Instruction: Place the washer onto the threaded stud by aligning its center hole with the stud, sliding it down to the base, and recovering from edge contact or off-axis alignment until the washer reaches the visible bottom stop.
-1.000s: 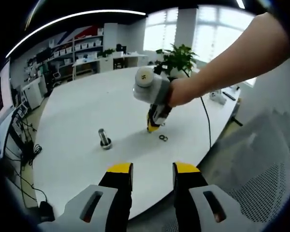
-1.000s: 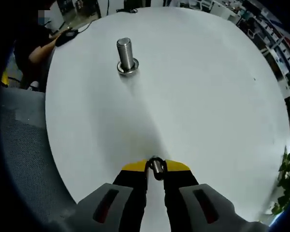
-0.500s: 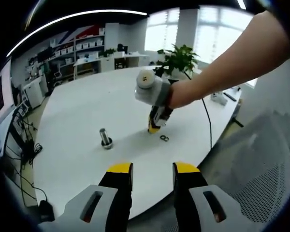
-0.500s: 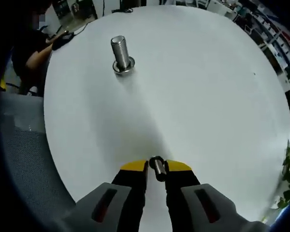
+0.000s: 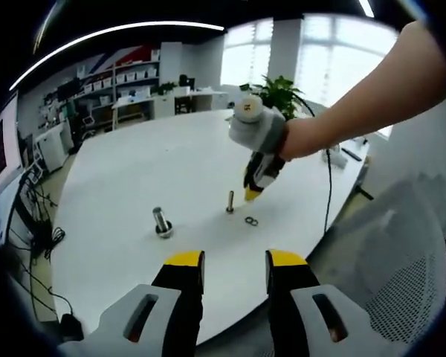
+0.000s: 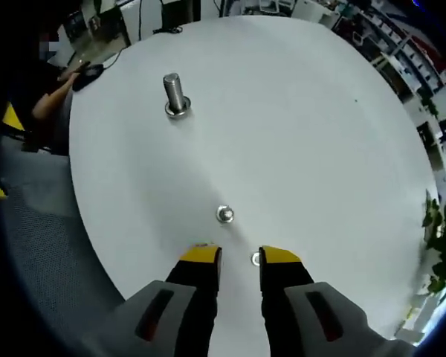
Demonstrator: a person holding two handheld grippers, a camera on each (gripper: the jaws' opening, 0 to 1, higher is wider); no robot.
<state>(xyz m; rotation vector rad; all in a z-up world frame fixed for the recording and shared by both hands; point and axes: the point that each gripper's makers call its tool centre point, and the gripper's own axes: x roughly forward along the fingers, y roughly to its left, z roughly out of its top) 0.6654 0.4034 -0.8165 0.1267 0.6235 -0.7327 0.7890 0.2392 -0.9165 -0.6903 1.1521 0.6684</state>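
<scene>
A large threaded stud (image 5: 161, 221) (image 6: 172, 92) stands upright on the white round table (image 5: 126, 163) (image 6: 305, 134), with a ring at its base. A small bolt (image 5: 230, 201) (image 6: 224, 215) stands on its own nearer the middle. Small washers (image 5: 250, 221) lie just beside it; in the right gripper view a washer (image 6: 256, 259) peeks out by the right jaw's tip. My right gripper (image 5: 251, 195) (image 6: 239, 255) hovers open above the bolt and washers, holding nothing. My left gripper (image 5: 234, 260) is open and empty, near the table's edge.
A mesh chair (image 5: 401, 253) stands off the table's edge, right in the left gripper view. A potted plant (image 5: 279, 88) and a black cable (image 5: 328, 186) are at the far side. A person's hand (image 6: 56, 100) rests by the rim near the stud.
My right gripper opened and let go of the small bolt, which now stands on the table. The gripper rose up and back from it. The left gripper stayed put.
</scene>
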